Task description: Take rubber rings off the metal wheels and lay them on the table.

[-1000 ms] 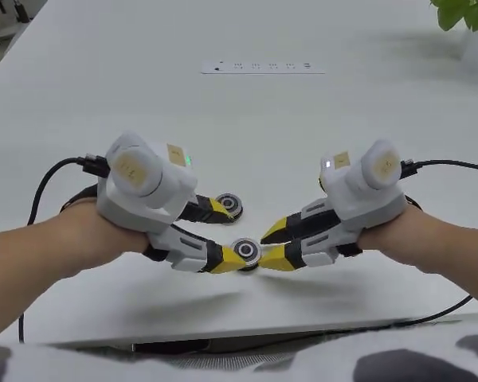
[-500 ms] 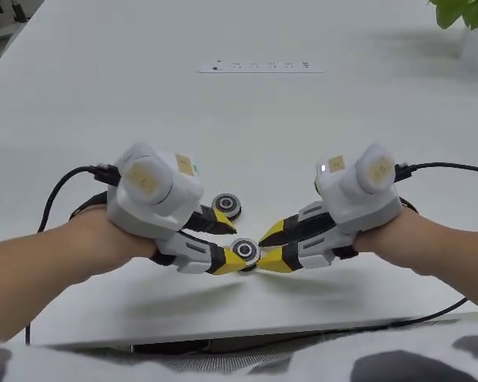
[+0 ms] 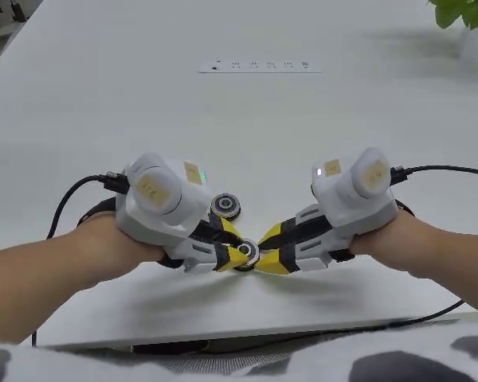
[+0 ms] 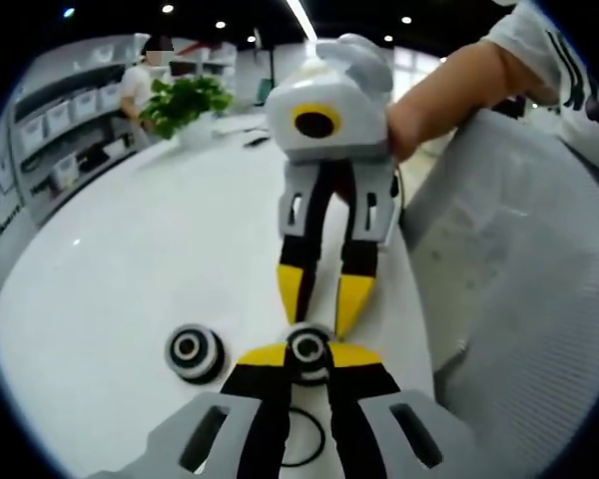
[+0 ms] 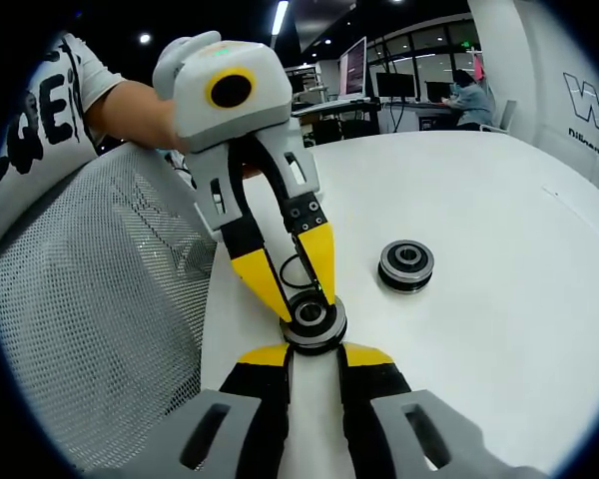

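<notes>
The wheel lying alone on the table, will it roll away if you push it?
The wheel lies flat on the table, so a push would probably slide it, not roll it. Stood on edge, its round shape would likely roll. It looks metal with a black rubber rim, so probably heavy for its size and not slippery.

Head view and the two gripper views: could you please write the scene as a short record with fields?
held wheel: between the tips of both grippers
left gripper: shut on the held wheel
right gripper: tips at its rim, grip unclear
second wheel: on the table, black ring on it
loose ring: flat on the table below the left gripper
far off: power strip
</notes>
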Action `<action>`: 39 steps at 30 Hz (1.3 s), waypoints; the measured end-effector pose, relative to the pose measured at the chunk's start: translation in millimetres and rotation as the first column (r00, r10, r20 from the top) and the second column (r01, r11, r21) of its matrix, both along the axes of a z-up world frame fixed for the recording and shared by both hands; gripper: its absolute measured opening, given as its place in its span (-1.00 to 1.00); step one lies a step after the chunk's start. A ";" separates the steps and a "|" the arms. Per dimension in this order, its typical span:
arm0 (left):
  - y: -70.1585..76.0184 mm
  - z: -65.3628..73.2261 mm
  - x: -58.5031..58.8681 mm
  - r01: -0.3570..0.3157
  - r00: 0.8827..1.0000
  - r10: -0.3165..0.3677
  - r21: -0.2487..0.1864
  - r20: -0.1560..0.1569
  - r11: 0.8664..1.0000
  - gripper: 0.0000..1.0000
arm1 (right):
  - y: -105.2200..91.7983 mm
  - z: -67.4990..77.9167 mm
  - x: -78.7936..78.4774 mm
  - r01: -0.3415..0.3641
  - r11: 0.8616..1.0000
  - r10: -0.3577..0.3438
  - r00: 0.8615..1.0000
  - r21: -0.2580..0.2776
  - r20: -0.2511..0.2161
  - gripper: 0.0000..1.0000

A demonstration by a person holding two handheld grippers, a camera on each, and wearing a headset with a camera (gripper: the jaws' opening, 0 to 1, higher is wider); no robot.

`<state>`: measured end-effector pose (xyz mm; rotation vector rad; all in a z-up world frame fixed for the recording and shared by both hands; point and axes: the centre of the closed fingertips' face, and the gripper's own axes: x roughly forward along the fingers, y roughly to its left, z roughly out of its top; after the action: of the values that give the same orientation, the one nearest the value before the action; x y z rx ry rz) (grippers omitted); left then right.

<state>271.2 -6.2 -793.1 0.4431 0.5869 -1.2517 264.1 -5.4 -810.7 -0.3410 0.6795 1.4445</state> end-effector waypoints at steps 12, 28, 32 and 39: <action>1.5 1.2 -4.2 -0.028 0.999 0.028 -0.015 0.016 1.000 -0.72 | -3.4 -2.3 2.5 0.043 0.999 -0.043 0.999 -0.002 -0.032 -0.96; 0.6 -0.7 -2.0 -0.036 0.998 0.036 -0.012 0.043 0.999 -0.74 | -4.0 0.2 6.8 0.219 0.975 -0.207 0.956 0.033 -0.210 -1.00; 0.7 -1.4 -1.4 -0.036 0.998 0.036 -0.012 0.047 0.999 -0.74 | -6.9 6.5 16.0 0.278 0.958 -0.252 0.932 0.067 -0.261 -1.00; 0.5 -2.8 0.3 -0.039 0.998 0.039 -0.007 0.053 0.999 -0.74 | -6.2 12.3 17.0 0.303 0.948 -0.261 0.917 0.100 -0.302 -1.00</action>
<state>271.5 -5.7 -795.9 0.4568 0.5441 -1.2006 281.1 -11.6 -798.4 0.0829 0.8142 1.2652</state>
